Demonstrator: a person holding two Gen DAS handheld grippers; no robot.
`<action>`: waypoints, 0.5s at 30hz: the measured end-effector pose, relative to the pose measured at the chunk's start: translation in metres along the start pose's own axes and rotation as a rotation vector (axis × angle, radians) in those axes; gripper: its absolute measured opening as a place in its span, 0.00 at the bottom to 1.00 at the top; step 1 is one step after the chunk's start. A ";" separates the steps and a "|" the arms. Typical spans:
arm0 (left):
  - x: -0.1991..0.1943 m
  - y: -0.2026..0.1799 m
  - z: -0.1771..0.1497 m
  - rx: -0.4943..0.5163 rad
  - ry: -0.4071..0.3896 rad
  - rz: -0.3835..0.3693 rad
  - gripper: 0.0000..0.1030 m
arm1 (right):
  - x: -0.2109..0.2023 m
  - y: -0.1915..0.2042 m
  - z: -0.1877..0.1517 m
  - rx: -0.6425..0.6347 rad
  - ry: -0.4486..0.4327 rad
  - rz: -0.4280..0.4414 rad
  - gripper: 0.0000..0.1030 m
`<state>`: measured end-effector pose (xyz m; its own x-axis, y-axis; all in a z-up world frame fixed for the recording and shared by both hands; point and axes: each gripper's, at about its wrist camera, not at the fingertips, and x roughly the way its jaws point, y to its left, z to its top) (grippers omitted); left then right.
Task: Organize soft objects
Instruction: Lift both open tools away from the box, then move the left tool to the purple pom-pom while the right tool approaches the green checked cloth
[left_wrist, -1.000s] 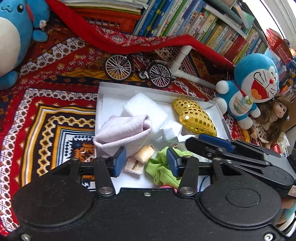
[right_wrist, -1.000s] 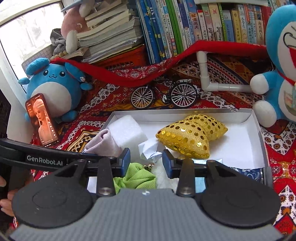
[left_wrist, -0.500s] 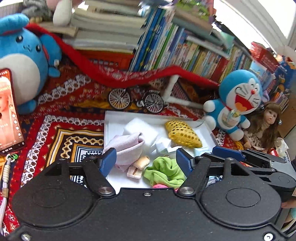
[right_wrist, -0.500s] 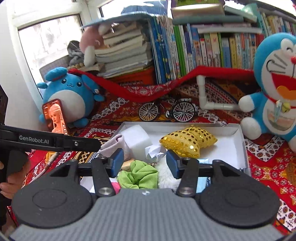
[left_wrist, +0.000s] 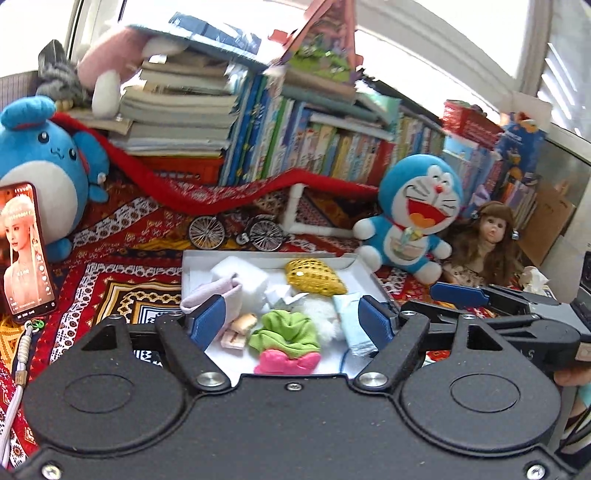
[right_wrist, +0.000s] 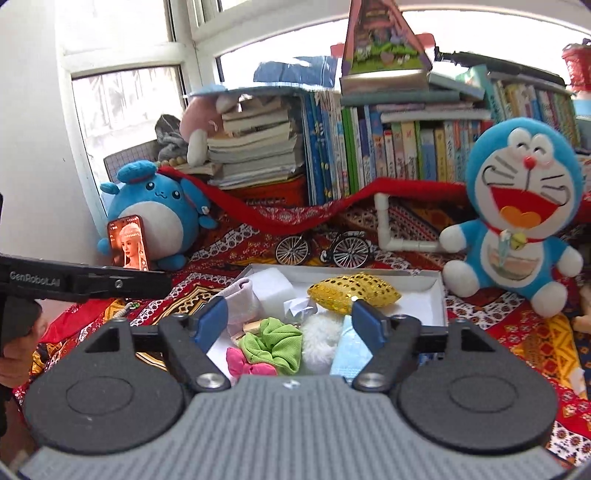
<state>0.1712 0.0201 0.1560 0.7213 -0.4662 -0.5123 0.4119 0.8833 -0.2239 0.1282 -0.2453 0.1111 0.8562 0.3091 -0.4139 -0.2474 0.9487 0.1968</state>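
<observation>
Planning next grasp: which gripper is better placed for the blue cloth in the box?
Right, probably. The blue cloth lies by the right gripper's right finger; the left gripper, also open and empty, faces it similarly.

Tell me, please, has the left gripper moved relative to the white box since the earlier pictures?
Yes. The left gripper has drawn back and up from the white box, its jaws opening, nothing between them.

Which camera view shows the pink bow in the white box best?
The left wrist view: the pink bow lies whole between the open jaws, below the green scrunchie. In the right wrist view the bow is partly cut off by the gripper's body.
</observation>
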 end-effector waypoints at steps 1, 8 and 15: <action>-0.005 -0.004 -0.004 0.011 -0.017 -0.001 0.79 | -0.005 0.000 -0.001 -0.003 -0.010 -0.003 0.84; -0.037 -0.025 -0.032 0.056 -0.095 -0.019 0.83 | -0.033 -0.001 -0.014 -0.021 -0.068 -0.031 0.89; -0.062 -0.037 -0.056 0.067 -0.158 -0.017 0.85 | -0.057 -0.003 -0.031 -0.037 -0.124 -0.072 0.98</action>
<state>0.0803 0.0191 0.1494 0.7902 -0.4880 -0.3706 0.4575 0.8722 -0.1731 0.0661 -0.2639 0.1065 0.9212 0.2322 -0.3121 -0.1983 0.9706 0.1368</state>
